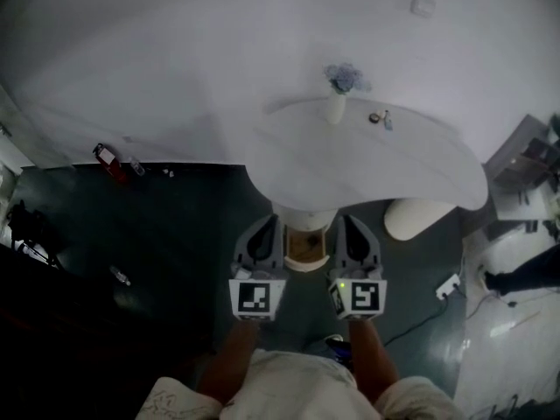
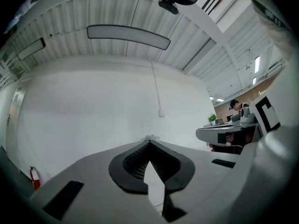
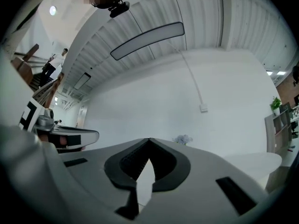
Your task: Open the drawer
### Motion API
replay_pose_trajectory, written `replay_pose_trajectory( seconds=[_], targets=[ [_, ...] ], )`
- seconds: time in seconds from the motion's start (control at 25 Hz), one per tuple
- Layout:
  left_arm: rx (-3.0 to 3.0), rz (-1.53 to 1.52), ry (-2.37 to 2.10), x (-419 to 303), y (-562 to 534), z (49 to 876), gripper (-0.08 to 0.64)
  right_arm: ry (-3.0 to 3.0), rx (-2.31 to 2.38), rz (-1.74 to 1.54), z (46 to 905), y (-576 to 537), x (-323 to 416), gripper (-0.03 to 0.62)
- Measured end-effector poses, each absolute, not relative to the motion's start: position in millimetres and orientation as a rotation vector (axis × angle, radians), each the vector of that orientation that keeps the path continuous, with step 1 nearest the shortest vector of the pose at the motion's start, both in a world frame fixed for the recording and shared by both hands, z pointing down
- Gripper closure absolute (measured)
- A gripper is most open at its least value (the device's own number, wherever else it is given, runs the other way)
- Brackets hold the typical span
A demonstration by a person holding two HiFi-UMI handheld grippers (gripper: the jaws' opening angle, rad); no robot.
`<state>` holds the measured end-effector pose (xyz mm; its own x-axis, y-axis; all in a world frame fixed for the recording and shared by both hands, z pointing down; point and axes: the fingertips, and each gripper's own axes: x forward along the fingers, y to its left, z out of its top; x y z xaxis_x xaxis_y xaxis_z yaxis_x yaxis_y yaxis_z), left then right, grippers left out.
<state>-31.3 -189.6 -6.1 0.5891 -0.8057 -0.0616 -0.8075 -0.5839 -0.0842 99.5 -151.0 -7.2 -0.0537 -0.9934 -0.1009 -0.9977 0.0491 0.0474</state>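
A white curved table (image 1: 411,160) stands ahead of me. At its near edge a small drawer (image 1: 306,245) with a brownish inside shows between my two grippers. The left gripper (image 1: 269,222) is just left of it and the right gripper (image 1: 343,220) just right; whether either touches it I cannot tell. The left gripper view shows the left gripper (image 2: 149,141) pointing level at a white wall, its tips meeting with nothing between them. The right gripper (image 3: 149,139) is likewise shut and empty in its own view. The drawer is hidden in both gripper views.
A white vase with pale blue flowers (image 1: 338,94) and a small dark object (image 1: 381,118) sit on the table. A white round stool (image 1: 418,218) stands at its right; a power strip (image 1: 448,285) lies on the floor. A red fire extinguisher (image 1: 109,160) leans by the left wall.
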Motion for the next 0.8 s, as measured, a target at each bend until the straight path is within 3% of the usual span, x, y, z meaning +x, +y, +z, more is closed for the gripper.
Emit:
replay_pose_trajectory(
  seconds=[0.8],
  targets=[
    [-2.677, 0.046, 1.358, -40.2, -172.0, -7.7, 0.558, 2.226, -2.148, 0.159, -15.6, -130.9, 97.3, 0.588]
  ],
)
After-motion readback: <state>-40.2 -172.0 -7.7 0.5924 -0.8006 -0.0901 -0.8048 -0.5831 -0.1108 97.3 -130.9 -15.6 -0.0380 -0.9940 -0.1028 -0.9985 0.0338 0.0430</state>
